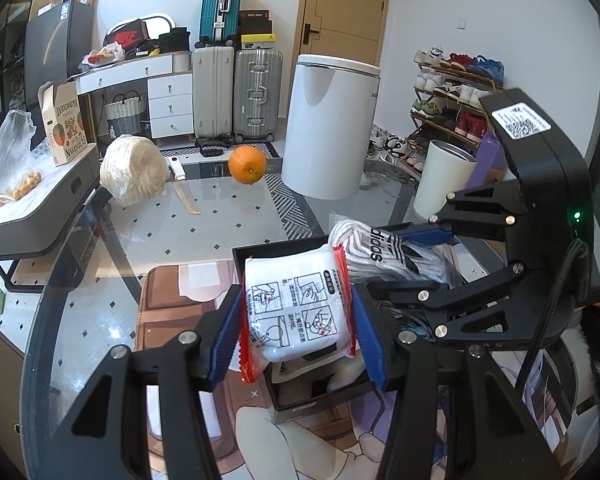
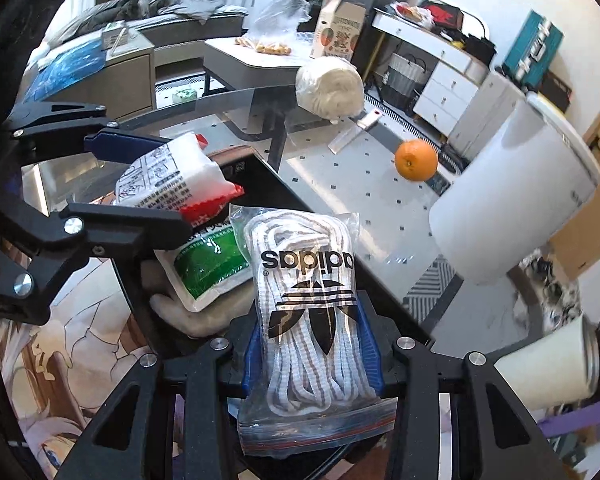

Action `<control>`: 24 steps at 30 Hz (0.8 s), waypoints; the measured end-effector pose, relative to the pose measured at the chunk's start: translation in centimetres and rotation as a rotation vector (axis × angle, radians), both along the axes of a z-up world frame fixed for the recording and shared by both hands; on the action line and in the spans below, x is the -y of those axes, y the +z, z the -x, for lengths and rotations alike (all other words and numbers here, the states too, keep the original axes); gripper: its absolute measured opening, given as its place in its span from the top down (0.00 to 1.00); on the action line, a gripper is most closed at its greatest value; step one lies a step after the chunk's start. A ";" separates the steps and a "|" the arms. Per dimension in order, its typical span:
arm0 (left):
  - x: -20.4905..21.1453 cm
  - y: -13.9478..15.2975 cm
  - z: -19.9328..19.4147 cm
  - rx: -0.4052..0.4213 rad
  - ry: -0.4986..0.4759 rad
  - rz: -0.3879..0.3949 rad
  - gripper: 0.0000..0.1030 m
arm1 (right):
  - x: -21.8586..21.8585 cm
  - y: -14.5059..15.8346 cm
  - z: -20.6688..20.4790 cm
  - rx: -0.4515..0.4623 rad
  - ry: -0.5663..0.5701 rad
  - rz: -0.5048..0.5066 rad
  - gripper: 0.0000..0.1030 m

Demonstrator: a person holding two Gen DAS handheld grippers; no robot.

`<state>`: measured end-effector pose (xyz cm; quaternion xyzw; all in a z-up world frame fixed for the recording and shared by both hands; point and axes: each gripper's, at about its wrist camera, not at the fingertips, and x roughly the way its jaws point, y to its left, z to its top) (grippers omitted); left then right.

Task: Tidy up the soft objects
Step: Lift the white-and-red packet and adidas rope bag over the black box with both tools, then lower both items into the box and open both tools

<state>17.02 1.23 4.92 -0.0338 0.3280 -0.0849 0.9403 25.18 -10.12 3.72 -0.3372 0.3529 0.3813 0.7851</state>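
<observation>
We see L gripper (image 1: 296,328) clamped on white sachet pack (image 1: 296,304), R gripper (image 2: 312,344) pinching laces bag (image 2: 308,312), both over black box (image 1: 300,404). Farther on glass table (image 1: 220,216): orange (image 1: 247,165), then wrapped white bundle (image 1: 134,170).

My left wrist camera sits just behind my left gripper (image 1: 296,312) and looks forward and down along its fingers, very near the black box (image 1: 320,404) on the glass table (image 1: 204,224), facing the suitcases and door. My right wrist camera rides behind my right gripper (image 2: 310,344), tilted more steeply down, facing the bed and dresser. Both views share the box, the orange (image 1: 247,165), the white bin (image 1: 328,128), and each shows the other gripper.
</observation>
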 end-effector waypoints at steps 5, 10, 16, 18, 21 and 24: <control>-0.2 0.3 0.4 0.008 -0.005 -0.001 0.49 | -1.2 0.7 0.2 0.035 0.075 0.049 0.60; -0.6 0.2 0.4 0.003 0.000 0.002 0.49 | -2.1 0.4 0.3 0.020 0.150 0.093 0.54; -0.2 -0.1 0.3 -0.009 -0.018 0.004 0.49 | -0.3 1.2 1.0 0.040 0.141 0.085 0.40; 0.3 -0.3 0.1 -0.018 -0.041 0.000 0.49 | 0.6 1.6 1.4 0.043 0.133 0.072 0.40; 1.2 -0.6 -0.1 -0.031 -0.075 -0.017 0.49 | 2.0 2.0 1.5 0.058 0.102 0.051 0.40; 2.0 -0.9 -0.5 -0.043 -0.107 -0.027 0.48 | 2.8 2.2 1.5 0.043 0.097 0.019 0.41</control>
